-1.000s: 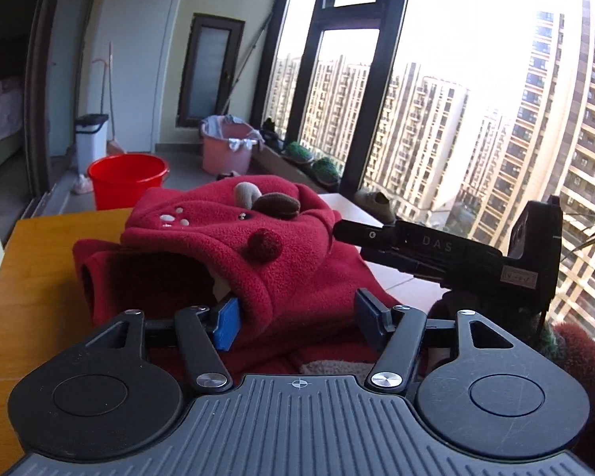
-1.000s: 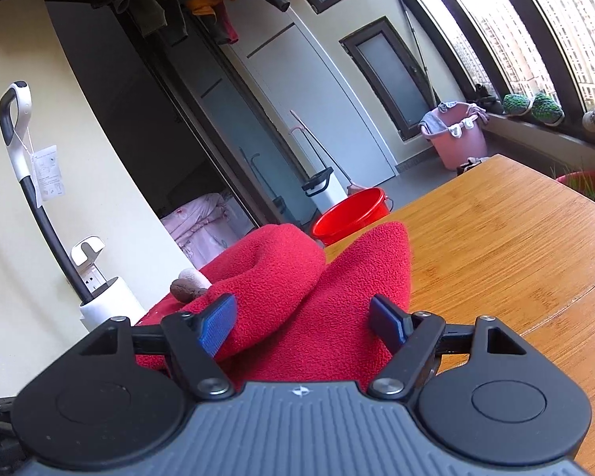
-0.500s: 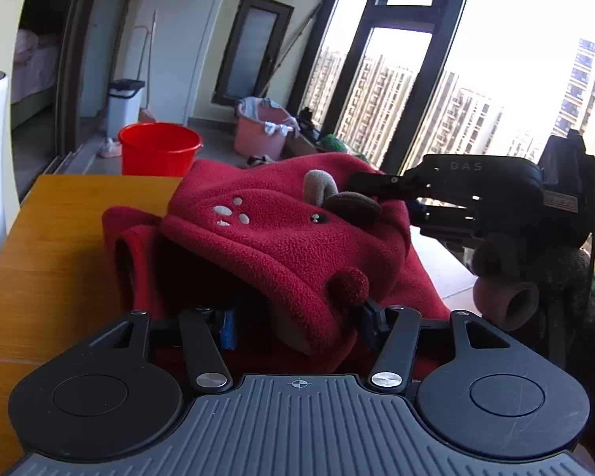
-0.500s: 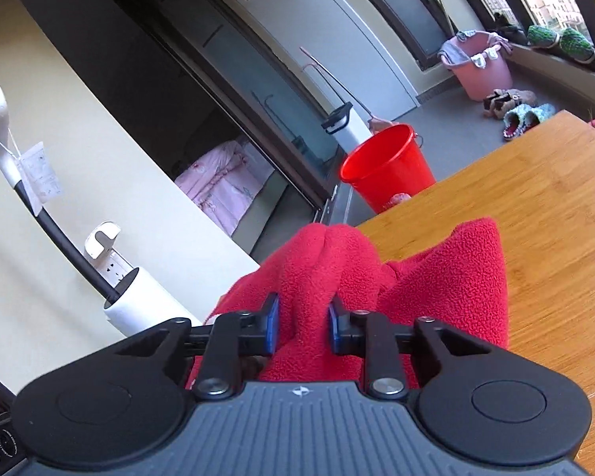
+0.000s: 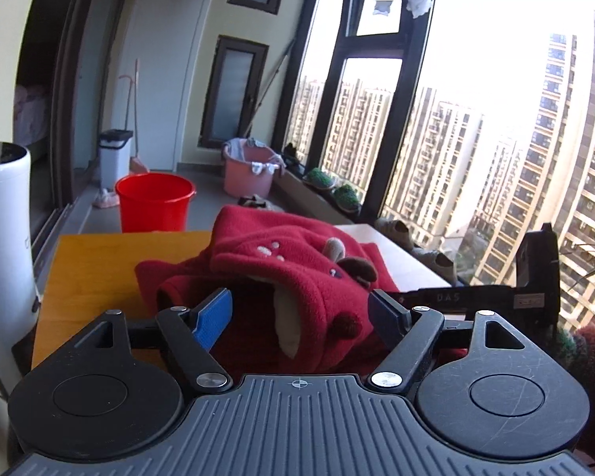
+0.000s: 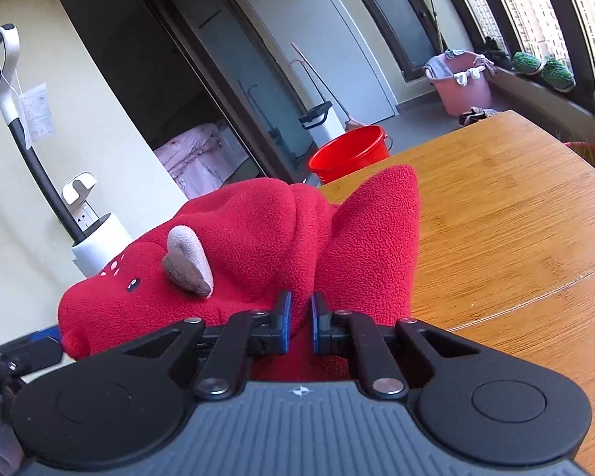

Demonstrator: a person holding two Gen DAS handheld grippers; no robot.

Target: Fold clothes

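Observation:
A red fleece hooded garment (image 5: 297, 261) with small grey-brown ears lies bunched on the wooden table (image 5: 91, 265). My left gripper (image 5: 301, 313) hovers just short of the hood's opening. Its jaws are opening, and the blue pads (image 5: 214, 313) stand wide on either side of the hood's edge without pressing it. My right gripper (image 6: 299, 323) is shut on a pinch of the red garment (image 6: 258, 234) near its edge, with fleece squeezed between the narrow pads. The right gripper's black body (image 5: 476, 297) also shows in the left wrist view, on the garment's right.
A red bucket (image 5: 154, 202) and a pink basin (image 5: 250, 170) stand on the floor beyond the table's far edge. A white cylinder (image 5: 4, 246) stands at the table's left side. Tall windows (image 5: 496, 119) run along the right. A person's dark red sleeve (image 5: 591, 353) is at the lower right.
The right gripper's jaws went from wide apart to shut on a fold of fleece. The left gripper narrowed around the hood, then widened again and drew back and up from it.

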